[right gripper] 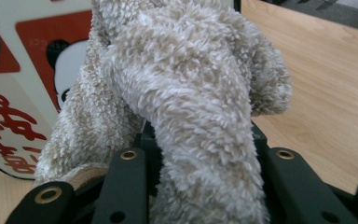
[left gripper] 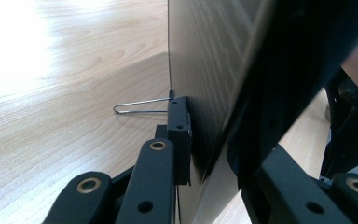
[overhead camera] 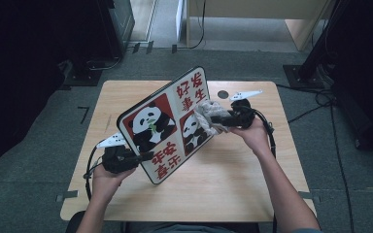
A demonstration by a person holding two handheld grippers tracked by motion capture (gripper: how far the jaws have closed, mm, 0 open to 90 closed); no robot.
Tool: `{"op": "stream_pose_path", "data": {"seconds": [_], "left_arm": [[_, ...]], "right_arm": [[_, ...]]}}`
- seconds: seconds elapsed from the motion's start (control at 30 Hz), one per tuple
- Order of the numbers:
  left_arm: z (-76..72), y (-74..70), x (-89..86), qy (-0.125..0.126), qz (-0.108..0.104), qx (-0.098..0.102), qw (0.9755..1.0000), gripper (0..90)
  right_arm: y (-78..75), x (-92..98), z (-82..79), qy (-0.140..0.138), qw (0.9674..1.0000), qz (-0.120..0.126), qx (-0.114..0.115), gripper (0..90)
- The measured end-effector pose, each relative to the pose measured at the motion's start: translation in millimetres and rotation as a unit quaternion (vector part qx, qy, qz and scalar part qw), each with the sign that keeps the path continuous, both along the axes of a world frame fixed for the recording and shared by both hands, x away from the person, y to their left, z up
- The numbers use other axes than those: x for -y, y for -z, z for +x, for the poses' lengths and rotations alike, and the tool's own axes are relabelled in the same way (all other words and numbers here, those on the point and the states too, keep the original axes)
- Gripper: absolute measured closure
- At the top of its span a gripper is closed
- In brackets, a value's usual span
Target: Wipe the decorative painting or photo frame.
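High view: left gripper (overhead camera: 143, 156) clamps the near-left edge of the tilted panda board (overhead camera: 167, 124); right gripper (overhead camera: 217, 119) grasps a fluffy cloth (overhead camera: 208, 115) against its face.

red-white panda board (overhead camera: 167, 126), beige fluffy cloth (overhead camera: 209, 116)

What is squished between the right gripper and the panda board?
A fluffy beige cloth. The right gripper clamps it against the panda board, as the high view and right gripper view show.
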State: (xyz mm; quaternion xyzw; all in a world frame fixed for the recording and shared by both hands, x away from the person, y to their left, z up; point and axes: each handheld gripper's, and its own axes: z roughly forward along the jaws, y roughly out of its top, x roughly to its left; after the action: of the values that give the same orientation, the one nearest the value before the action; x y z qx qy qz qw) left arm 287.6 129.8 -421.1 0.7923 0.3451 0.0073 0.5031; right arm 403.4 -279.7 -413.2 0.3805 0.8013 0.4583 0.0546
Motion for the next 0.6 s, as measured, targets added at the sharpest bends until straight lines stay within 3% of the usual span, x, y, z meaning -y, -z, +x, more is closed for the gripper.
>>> {"op": "stream_pose_path", "data": {"seconds": [0.6], "left_arm": [[0.0,0.2,0.0,0.003,-0.002,-0.001,1.0000,78.2]], "right_arm": [[29.1,3.4,-5.2,0.001,0.9996,-0.025,-0.015,64.5]]}}
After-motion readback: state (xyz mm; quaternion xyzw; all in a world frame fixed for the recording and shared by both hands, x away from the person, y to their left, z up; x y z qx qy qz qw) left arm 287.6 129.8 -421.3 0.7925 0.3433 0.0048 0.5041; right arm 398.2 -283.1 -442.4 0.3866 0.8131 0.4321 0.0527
